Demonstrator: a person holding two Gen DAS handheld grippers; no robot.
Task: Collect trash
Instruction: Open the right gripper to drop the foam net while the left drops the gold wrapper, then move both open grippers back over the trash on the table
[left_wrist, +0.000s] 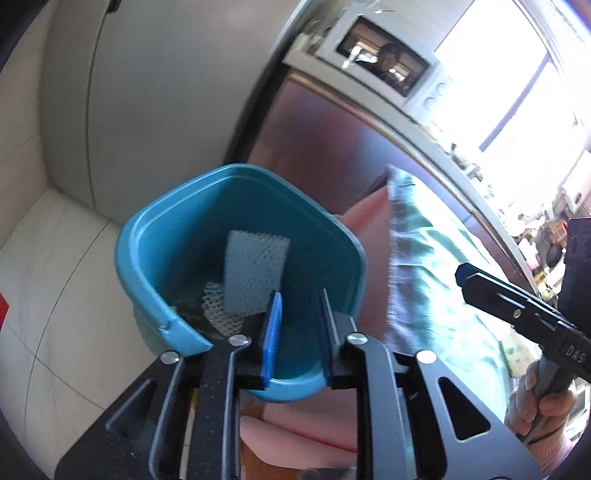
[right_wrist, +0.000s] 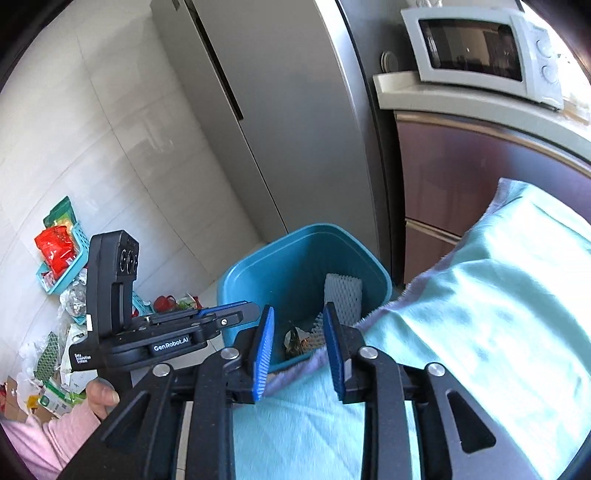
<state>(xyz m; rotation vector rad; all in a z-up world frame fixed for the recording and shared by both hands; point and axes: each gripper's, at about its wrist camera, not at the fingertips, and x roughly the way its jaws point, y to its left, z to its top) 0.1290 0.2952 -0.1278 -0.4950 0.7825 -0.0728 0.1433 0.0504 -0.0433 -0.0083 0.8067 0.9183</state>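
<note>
A teal plastic bin (left_wrist: 177, 236) hangs tilted right in front of my left gripper (left_wrist: 297, 326). Its near rim runs between the jaws, which stand apart with a gap at both blue pads. Inside the bin lie a white foam net sleeve (left_wrist: 256, 269), a smaller white net (left_wrist: 218, 306) and a dark wrapper (right_wrist: 293, 341). In the right wrist view the bin (right_wrist: 288, 266) is just beyond my right gripper (right_wrist: 299, 332), which is open and empty above the edge of a mint cloth (right_wrist: 461, 314). The left gripper (right_wrist: 236, 314) reaches the bin's left rim there.
A grey refrigerator (right_wrist: 280, 110) stands behind the bin, with a microwave (right_wrist: 480, 51) on a counter over a brown cabinet (right_wrist: 461, 166). Loose packaging (right_wrist: 48, 354) and teal baskets (right_wrist: 62, 258) with a red packet litter the tiled floor at left. A hand (right_wrist: 101, 397) in a pink sleeve holds the left gripper.
</note>
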